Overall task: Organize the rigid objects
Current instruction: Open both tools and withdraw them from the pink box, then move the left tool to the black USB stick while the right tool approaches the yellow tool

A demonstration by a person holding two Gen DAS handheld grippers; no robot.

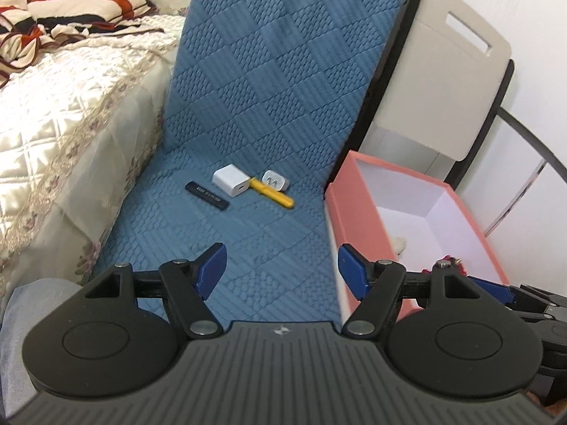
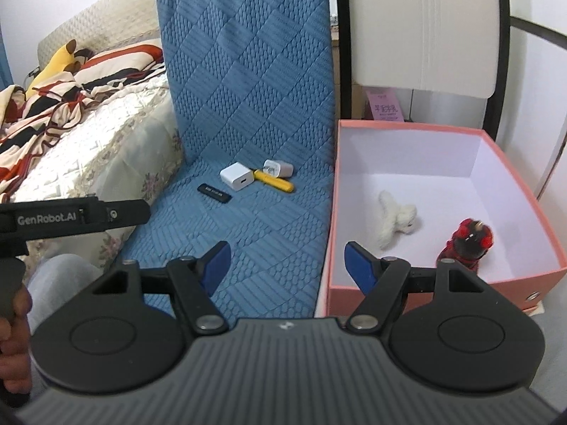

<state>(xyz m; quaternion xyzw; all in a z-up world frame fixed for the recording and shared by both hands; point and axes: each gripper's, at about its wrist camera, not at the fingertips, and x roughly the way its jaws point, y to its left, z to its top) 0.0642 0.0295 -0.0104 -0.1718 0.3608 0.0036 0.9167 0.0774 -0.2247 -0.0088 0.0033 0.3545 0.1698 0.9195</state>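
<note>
On the blue quilted seat cushion lie a flat black stick, a white charger cube, a yellow-handled tool and a second white plug adapter. My left gripper hovers open over the near part of the seat, well short of these items, nothing between its blue pads. My right gripper is open too, straddling the seat edge and the pink box.
The pink box with white lining stands right of the seat and holds a white plush toy and a red-black figure. A bed with a quilted cover borders the left. A folding chair leans behind the box. A hand holds the left tool.
</note>
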